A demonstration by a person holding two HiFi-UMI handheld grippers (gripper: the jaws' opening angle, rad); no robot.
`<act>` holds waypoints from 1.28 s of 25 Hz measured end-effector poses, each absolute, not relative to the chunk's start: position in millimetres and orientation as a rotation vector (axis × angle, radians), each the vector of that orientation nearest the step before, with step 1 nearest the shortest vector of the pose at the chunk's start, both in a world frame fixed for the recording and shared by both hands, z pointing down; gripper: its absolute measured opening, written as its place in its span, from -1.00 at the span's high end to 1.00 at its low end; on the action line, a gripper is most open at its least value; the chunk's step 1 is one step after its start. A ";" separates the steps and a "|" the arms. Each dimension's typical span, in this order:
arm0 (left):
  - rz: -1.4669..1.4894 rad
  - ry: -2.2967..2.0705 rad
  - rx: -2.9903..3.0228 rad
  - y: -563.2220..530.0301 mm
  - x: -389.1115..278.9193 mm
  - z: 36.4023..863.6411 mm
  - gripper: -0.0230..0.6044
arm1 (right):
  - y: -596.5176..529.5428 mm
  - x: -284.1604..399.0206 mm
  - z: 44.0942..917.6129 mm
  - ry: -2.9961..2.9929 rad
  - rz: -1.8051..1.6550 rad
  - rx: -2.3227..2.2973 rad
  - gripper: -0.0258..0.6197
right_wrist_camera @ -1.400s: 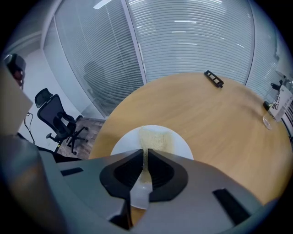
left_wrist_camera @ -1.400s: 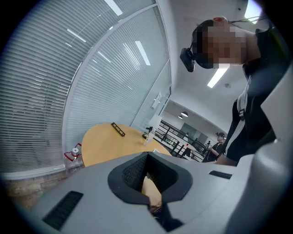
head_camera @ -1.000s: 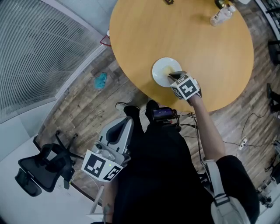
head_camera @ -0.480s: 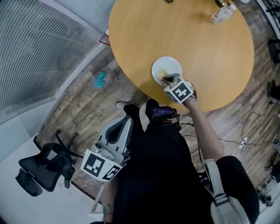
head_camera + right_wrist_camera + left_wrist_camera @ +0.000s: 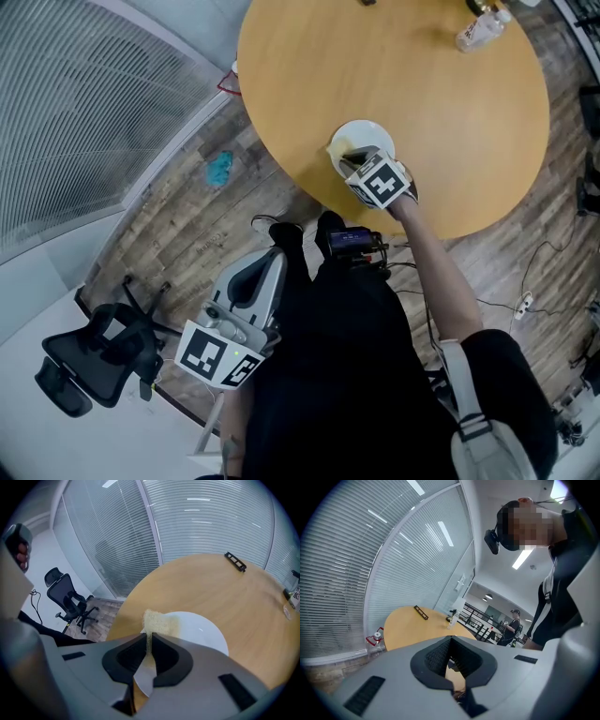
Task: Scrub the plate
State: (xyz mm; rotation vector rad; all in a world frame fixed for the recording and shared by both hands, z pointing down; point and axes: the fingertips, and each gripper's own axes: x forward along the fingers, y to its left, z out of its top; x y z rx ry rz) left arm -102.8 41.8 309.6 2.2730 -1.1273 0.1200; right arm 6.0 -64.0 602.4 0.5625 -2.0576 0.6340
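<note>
The right tool (image 5: 149, 637), clamped on a tan sponge pad (image 5: 157, 620), meets the round white plate (image 5: 201, 630) near the wooden worktop's (image 5: 422, 84) edge. I'd press flat and sweep wide. The left tool (image 5: 452, 658) hangs slightly parted, empty.

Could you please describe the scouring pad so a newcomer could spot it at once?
On the round wooden table, near the person's edge, lies a white plate. The scouring pad sits at its edge, pinched in the right hand-held gripper; it alone is fuzzy and pale yellow.
</note>
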 end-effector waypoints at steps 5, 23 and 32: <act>0.115 -1.135 2.270 43.1 -103.7 309.3 0.89 | -80.0 14.5 603.5 -2.062 0.630 0.606 0.84; 0.114 -1.117 2.277 44.3 -96.4 310.9 0.89 | -92.7 34.7 604.2 -2.021 0.654 0.699 0.84; 0.115 -1.115 2.278 43.2 -96.6 310.9 0.89 | -77.7 4.5 603.7 -2.056 0.613 0.616 0.84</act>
